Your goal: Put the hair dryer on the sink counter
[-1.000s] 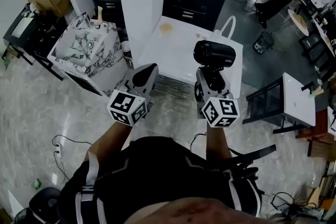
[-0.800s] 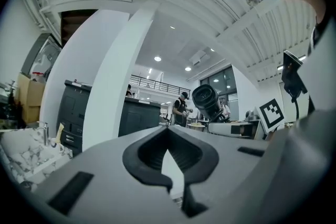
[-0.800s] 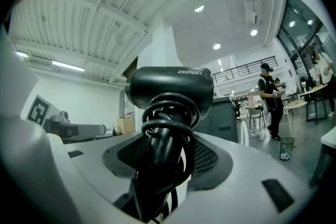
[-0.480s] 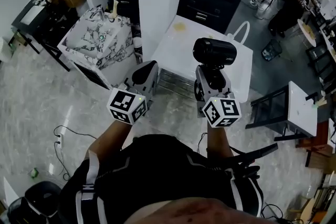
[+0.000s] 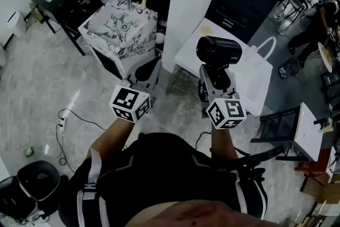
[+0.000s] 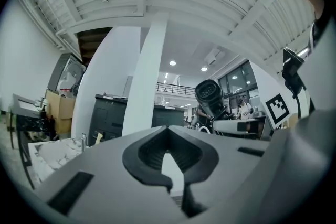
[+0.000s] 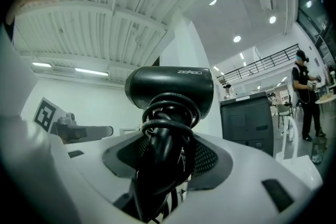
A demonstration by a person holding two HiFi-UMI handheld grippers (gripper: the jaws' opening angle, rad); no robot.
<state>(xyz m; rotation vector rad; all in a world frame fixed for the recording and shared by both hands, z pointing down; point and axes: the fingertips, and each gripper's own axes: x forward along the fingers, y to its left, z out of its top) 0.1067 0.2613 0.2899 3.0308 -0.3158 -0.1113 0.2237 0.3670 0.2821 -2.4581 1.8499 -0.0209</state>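
Though wide, right gripper (image 5: 215, 82) on dryer (image 5: 219, 51)

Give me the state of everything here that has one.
hair dryer: gripped by its handle, cord wound round it
right gripper: shut on the hair dryer's handle
left gripper: jaws together, empty
sink counter: hair dryer not yet on it

Both arms reach forward from the body, left forearm (image 5: 113, 138) and right forearm (image 5: 221, 142) side by side and apart. The left gripper (image 5: 150, 69) points ahead and up, jaws closed together with nothing between them, left marker cube (image 5: 130, 104) just above the wrist. The right gripper (image 5: 214, 81) sits level with it, jaws spread wide and clamped on the hair dryer (image 5: 218, 51) by its cord-wrapped handle, with the right marker cube (image 5: 226, 112) facing up.
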